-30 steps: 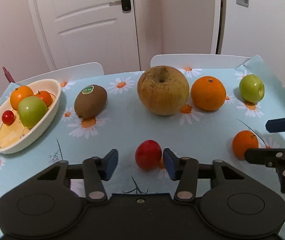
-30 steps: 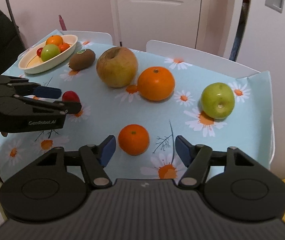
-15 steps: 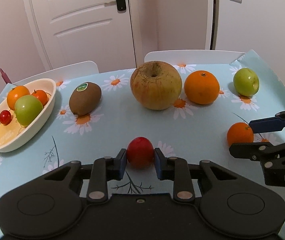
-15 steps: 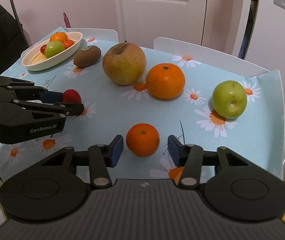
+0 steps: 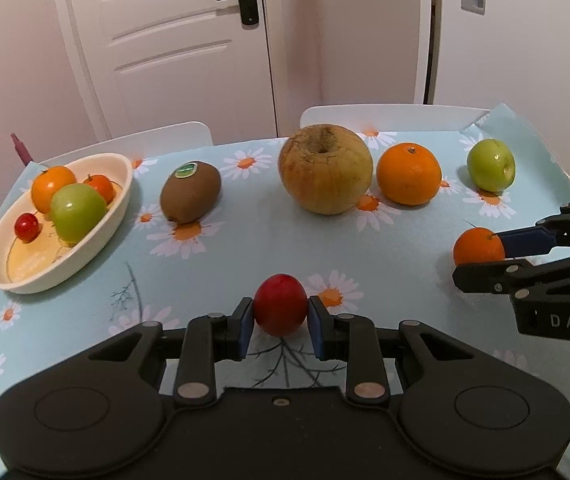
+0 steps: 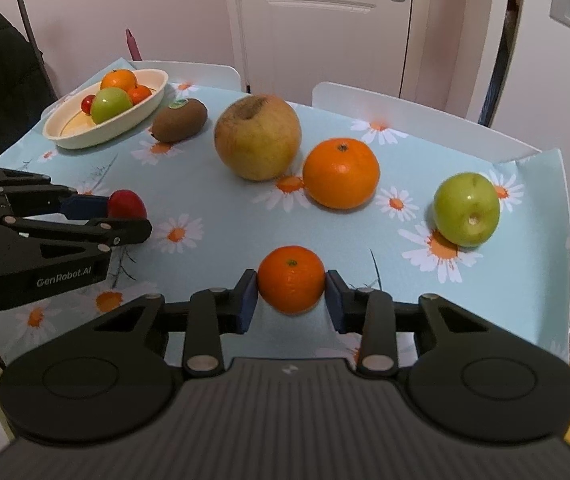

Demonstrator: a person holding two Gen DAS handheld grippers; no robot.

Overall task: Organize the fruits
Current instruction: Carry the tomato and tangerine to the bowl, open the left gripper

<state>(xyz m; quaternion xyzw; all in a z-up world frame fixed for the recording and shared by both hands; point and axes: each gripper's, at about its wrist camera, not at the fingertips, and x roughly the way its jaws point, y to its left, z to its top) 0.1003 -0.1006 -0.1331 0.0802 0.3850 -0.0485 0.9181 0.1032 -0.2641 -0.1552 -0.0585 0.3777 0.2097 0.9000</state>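
On the black plastic side of my left gripper (image 6: pixel 125 216) I read "GenRobot.AI" in pale letters. My right gripper (image 5: pixel 481 250) shows "DAS" on its black body. The brown kiwi's green sticker (image 5: pixel 186 169) is illegible.

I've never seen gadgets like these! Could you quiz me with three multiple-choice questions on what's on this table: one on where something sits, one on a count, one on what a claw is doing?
1. Where does the kiwi lie?
A. in the dish
B. on the cloth, between the dish and the big russet apple
C. beside the green apple at the cloth's right edge

2. How many fruits are in the dish?
A. two
B. four
C. six

3. What is the left claw doing?
A. hanging open over the dish
B. gripping the kiwi
C. shut on the red fruit

Answers:
1 B: it rests on a daisy just right of the dish.
2 B: two orange fruits, one green apple and one small red fruit.
3 C: both blue pads press against its sides.
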